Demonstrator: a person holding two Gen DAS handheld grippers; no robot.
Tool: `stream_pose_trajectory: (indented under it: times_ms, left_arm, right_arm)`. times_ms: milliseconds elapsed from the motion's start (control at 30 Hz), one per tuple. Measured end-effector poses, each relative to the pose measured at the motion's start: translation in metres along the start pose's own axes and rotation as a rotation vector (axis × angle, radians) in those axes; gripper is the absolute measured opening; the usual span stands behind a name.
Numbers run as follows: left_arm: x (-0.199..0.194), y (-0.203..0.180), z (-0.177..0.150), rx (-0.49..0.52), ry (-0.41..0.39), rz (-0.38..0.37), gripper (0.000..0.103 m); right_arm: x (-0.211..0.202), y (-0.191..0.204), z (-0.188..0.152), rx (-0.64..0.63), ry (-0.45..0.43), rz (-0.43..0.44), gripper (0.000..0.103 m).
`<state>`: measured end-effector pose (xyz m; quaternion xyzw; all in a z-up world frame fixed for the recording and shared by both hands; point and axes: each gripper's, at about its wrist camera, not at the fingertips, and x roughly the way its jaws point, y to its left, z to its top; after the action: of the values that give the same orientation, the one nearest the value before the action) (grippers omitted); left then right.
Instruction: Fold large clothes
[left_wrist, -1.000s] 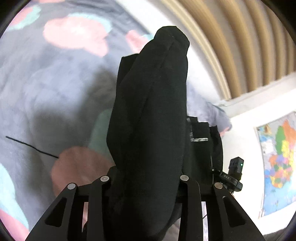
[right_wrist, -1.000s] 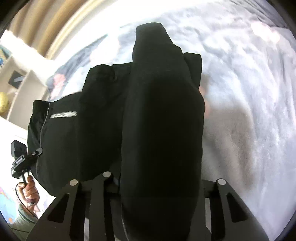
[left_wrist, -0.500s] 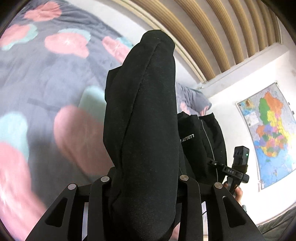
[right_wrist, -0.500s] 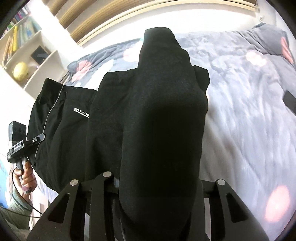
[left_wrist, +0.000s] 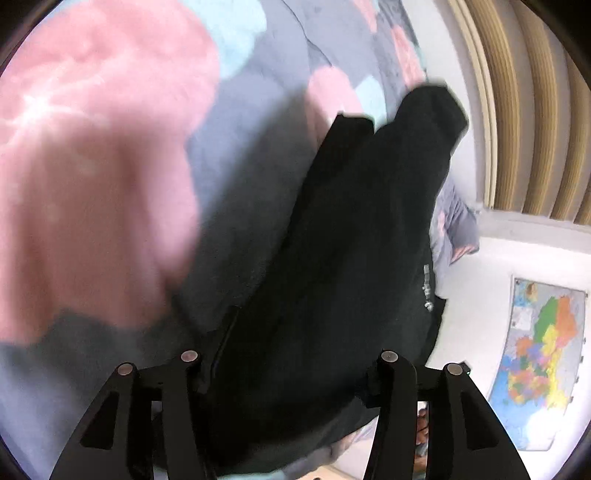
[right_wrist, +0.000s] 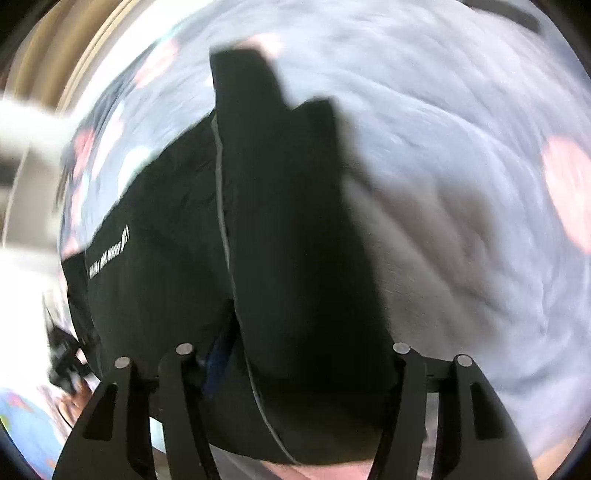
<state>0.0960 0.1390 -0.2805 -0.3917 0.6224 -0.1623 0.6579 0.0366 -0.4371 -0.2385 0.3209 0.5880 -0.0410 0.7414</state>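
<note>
A large black garment (left_wrist: 351, 240) lies lengthwise over my left gripper (left_wrist: 291, 347) and stretches away across the bed. Its jaws are opening, and the cloth sits slack between them and hides the fingertips. In the right wrist view the same black garment (right_wrist: 288, 221), with a grey seam and white lettering (right_wrist: 107, 254), drapes over my right gripper (right_wrist: 291, 339). Those jaws are opening too, with cloth between them and the fingertips covered. The left gripper (right_wrist: 64, 350) shows blurred at the far left, in a hand.
The bed cover (left_wrist: 110, 147) is grey with pink and pale blue patches and fills most of both views (right_wrist: 461, 184). A slatted tan wall (left_wrist: 535, 110) and a coloured map (left_wrist: 543, 362) are at the right. Both pictures are blurred by motion.
Both grippers have swung down toward the bed with the garment. Their jaws stand wider apart than before, and the cloth, earlier bunched upright, now spreads flatter over the cover.
</note>
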Motion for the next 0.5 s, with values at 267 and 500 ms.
stream_pose_trajectory:
  times_ms: [267,500]
  left_arm:
    - [-0.066,-0.076,-0.002,0.283,-0.139,0.145,0.057]
    - [-0.013,-0.137,-0.025,0.484,-0.115,0.256,0.058]
  right_arm:
    - [-0.079,0.001,-0.018,-0.082,-0.160,-0.168,0.067]
    - [-0.065,0.086,-0.034,-0.252,-0.203,-0.185,0.067]
